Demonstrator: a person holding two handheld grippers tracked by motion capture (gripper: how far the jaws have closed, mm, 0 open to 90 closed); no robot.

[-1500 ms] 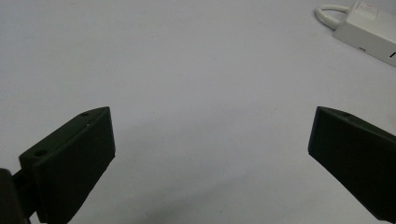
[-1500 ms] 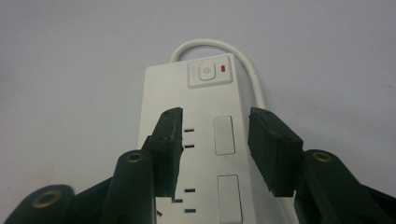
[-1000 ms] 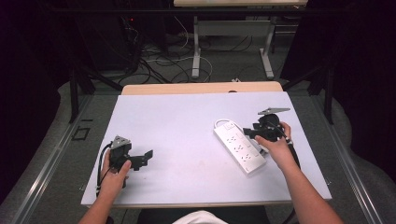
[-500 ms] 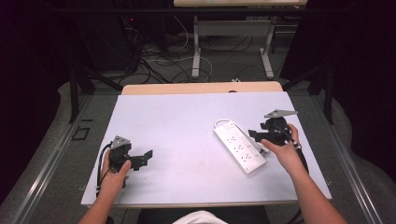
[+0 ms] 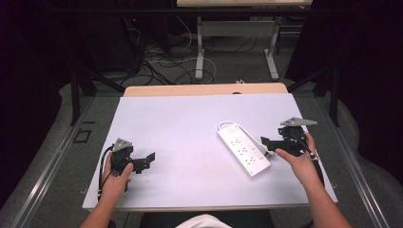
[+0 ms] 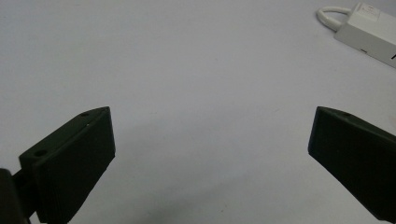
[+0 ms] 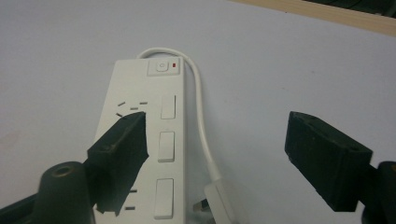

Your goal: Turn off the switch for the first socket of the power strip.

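A white power strip [image 5: 243, 148] lies at an angle on the white table [image 5: 190, 123], right of centre. Its cord [image 7: 201, 112] loops back along its side to the plug [image 7: 219, 205]. My right gripper [image 5: 266, 144] is just right of the strip and open. Its jaws have just been opening; in the right gripper view [image 7: 215, 135] the cord and the strip's edge lie below the gap, not gripped. My left gripper [image 5: 151, 159] rests at the table's left front, open over bare table [image 6: 212, 135]. The strip's end [image 6: 369, 30] shows far off.
A wooden table edge [image 5: 204, 89] adjoins the white table at the back. Beyond it, cables [image 5: 161, 61] trail on the floor by metal table legs [image 5: 199, 52]. Dark floor surrounds both sides.
My right gripper has moved right, off the power strip, and its jaws have spread wider. The strip and the left gripper have stayed in place.
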